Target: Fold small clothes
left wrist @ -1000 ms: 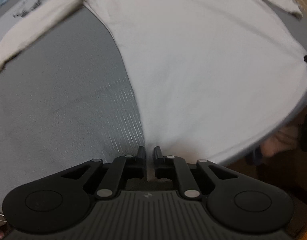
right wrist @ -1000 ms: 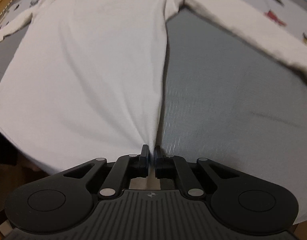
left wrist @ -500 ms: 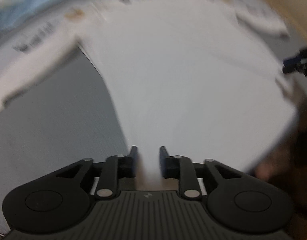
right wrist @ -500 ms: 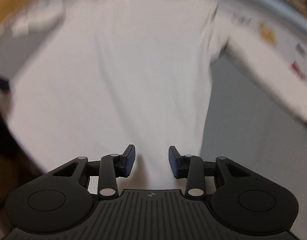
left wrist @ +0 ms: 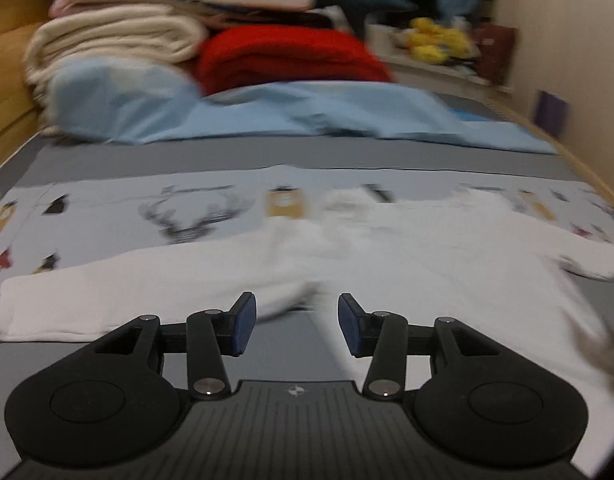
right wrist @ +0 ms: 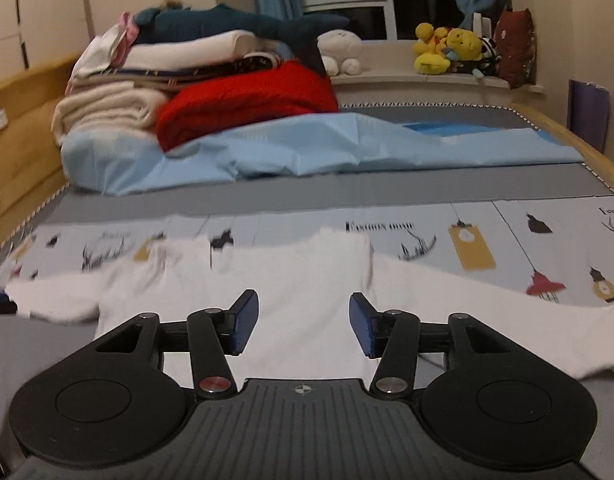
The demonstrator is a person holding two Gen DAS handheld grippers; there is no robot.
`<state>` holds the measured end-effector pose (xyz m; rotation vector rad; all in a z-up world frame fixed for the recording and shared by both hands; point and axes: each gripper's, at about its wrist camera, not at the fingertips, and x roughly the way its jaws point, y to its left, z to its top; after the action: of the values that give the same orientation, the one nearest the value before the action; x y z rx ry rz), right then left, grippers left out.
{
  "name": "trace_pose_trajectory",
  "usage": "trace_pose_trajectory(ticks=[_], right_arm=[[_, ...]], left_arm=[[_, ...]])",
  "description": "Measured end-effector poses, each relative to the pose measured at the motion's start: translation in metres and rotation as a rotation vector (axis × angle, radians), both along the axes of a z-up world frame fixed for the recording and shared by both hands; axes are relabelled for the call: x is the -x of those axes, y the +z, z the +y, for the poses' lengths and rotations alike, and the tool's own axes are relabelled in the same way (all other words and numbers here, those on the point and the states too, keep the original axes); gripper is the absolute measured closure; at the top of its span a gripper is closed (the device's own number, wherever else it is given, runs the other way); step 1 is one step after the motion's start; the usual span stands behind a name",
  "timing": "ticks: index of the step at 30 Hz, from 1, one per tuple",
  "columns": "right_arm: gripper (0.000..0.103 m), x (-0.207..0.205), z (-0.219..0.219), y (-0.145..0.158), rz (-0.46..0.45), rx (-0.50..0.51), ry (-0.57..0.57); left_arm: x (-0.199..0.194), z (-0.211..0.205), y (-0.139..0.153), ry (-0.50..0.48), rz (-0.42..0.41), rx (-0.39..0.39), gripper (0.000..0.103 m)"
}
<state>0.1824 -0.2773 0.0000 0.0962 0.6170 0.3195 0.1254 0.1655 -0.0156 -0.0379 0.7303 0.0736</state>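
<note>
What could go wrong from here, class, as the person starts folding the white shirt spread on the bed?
1. Both tools, left and right, are open and hold nothing, so a grab at the white shirt may also pinch the printed sheet under it.
2. Its left sleeve lies stretched out, so folding could bunch it.

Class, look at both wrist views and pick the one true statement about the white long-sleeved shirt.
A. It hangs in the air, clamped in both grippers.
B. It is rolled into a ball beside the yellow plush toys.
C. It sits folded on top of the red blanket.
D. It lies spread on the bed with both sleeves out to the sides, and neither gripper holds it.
D: the white shirt lies flat with its sleeves out, and the left gripper and right gripper are both open and empty.
</note>
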Motion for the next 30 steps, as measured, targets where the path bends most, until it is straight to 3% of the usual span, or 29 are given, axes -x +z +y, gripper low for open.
trace_pose_trajectory(ticks=[6, 7, 8, 9, 11, 19, 21, 23, 25, 26, 30], right_arm=[[0.052, -0.051, 0.032, -0.005, 0.010, 0.017, -0.049], [0.054, -0.059, 0.037, -0.005, 0.014, 0.016, -0.055], [0.062, -0.064, 0.041, -0.005, 0.016, 0.011, -0.060], [0.068, -0.073, 0.046, -0.005, 0.024, -0.002, -0.060], [0.070, -0.081, 0.054, -0.006, 0.037, -0.023, -0.060], [0.070, -0.106, 0.099, -0.013, 0.063, -0.034, 0.012], [0.070, -0.109, 0.107, -0.016, 0.072, -0.029, 0.032], [0.070, -0.111, 0.115, -0.019, 0.075, -0.014, 0.049], [0.070, -0.113, 0.122, -0.023, 0.084, 0.002, 0.059], [0.070, -0.114, 0.124, -0.025, 0.088, 0.004, 0.060], [0.070, -0.112, 0.132, -0.028, 0.091, 0.015, 0.073]], left_arm=[[-0.037, 0.097, -0.044, 0.191, 0.037, -0.070, 0.053], [-0.038, 0.114, -0.050, 0.240, 0.045, -0.065, 0.053], [-0.041, 0.134, -0.056, 0.302, 0.054, -0.059, 0.053], [-0.041, 0.150, -0.062, 0.348, 0.058, -0.057, 0.053], [-0.039, 0.183, -0.071, 0.444, 0.068, -0.048, 0.053], [-0.011, 0.282, -0.103, 0.762, 0.104, -0.034, 0.052], [-0.007, 0.294, -0.108, 0.783, 0.089, -0.024, 0.047], [-0.007, 0.299, -0.109, 0.780, 0.069, -0.030, 0.048], [-0.011, 0.300, -0.107, 0.766, 0.061, -0.037, 0.066], [-0.015, 0.298, -0.106, 0.753, 0.058, -0.040, 0.089], [-0.032, 0.277, -0.093, 0.703, 0.029, -0.084, 0.090]])
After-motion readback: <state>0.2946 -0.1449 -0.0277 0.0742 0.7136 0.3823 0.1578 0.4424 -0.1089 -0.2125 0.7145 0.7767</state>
